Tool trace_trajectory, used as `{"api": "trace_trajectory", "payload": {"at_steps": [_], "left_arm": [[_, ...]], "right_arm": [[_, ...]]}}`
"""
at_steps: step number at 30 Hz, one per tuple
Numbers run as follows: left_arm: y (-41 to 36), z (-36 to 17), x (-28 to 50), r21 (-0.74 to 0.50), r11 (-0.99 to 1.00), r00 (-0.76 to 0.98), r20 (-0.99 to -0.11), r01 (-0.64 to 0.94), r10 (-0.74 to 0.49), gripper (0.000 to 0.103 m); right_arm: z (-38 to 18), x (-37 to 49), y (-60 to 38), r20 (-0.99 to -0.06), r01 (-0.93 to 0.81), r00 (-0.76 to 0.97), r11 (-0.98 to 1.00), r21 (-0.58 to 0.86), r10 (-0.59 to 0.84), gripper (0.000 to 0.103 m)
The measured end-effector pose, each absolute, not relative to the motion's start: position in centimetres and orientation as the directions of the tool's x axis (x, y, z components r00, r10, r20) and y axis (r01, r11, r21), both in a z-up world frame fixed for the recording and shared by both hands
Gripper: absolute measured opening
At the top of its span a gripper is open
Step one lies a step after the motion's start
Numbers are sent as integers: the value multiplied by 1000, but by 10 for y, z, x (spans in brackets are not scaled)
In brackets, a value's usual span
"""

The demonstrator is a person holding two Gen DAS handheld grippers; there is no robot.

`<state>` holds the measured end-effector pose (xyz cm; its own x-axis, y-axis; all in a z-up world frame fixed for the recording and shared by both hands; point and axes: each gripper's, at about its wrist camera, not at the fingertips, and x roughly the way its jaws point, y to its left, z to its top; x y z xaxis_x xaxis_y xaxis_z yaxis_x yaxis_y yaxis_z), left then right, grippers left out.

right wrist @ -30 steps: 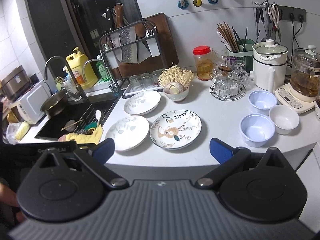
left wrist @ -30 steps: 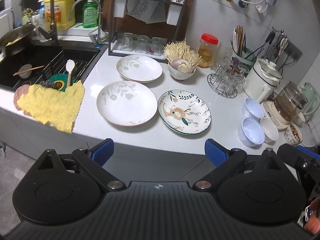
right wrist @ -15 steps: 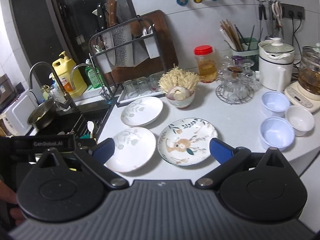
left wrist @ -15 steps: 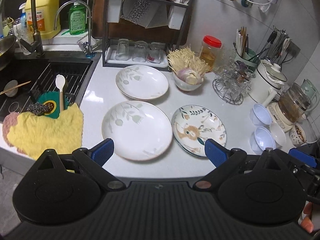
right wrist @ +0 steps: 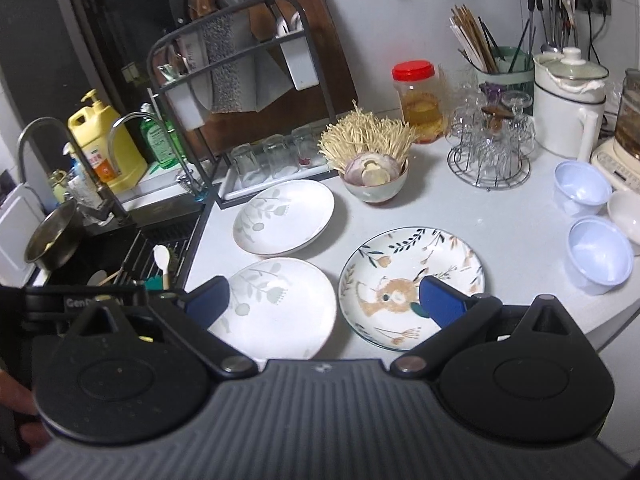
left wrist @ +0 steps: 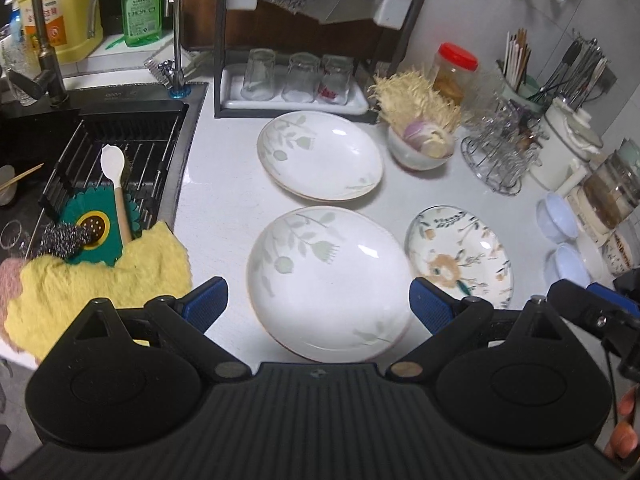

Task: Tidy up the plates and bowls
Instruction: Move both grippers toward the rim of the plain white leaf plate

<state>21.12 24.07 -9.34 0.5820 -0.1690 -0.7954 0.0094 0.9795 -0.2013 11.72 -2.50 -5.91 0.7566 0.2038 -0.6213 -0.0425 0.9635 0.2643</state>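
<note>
The near white plate point(left wrist: 328, 284) has been closed in on by the left gripper point(left wrist: 318, 304), jaws wide and empty. The right gripper point(right wrist: 322, 300), likewise spread and empty, has probably been brought nearer too. A first pickup seems imminent.

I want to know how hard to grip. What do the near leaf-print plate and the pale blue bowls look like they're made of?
Near leaf-print plate: probably glazed ceramic; glossy white with sharp light glints and a thin unglazed-looking rim. Pale blue bowls: likely thin plastic; slightly translucent, duller sheen, though the view leaves it open.
</note>
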Motion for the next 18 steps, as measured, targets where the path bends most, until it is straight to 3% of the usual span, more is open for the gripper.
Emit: {"api": "trace_trajectory", "payload": {"at_steps": [8, 13, 18], "left_arm": [[277, -116, 257, -214, 975, 509, -833, 66, -217, 99], [292, -140, 282, -229, 970, 472, -848, 84, -241, 99], [304, -165, 302, -287, 954, 441, -848, 82, -293, 99]], "right_arm": [[-78, 147, 16, -663, 32, 727, 955, 295, 180, 103], [-99, 161, 25, -703, 76, 687, 944, 320, 183, 95], [-122, 175, 32, -729, 99, 650, 927, 363, 216, 74]]}}
